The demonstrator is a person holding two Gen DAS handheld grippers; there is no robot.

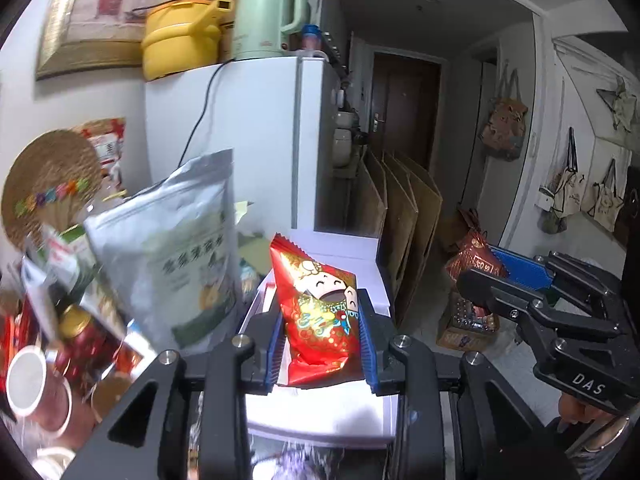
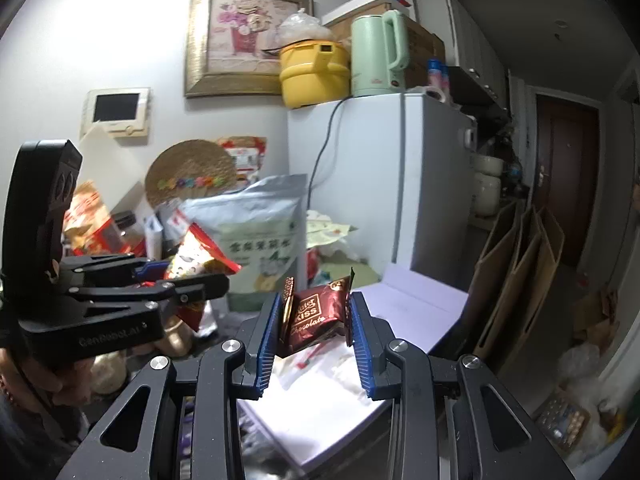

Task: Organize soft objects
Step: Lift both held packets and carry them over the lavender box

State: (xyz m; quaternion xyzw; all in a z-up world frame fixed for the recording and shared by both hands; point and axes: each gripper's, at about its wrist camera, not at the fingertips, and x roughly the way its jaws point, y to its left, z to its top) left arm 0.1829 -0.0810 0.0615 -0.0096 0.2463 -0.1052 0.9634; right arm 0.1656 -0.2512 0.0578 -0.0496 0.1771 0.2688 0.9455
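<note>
Left gripper (image 1: 322, 344) pinches a red snack packet (image 1: 318, 312) above the white box (image 1: 320, 412) — long axis running away from the camera, far end tipped up-left. Right gripper (image 2: 314, 340) clamps a brown chocolate packet (image 2: 314, 314) over the same box, label facing the camera, crimped ends against the pads.

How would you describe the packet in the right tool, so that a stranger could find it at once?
Start at the white fridge, then look down to the white box before it. Above the box, the right tool grips a small chocolate packet. It is dark brown with "KISS Chocolate" printed, unlike the bright red snack packet.
</note>
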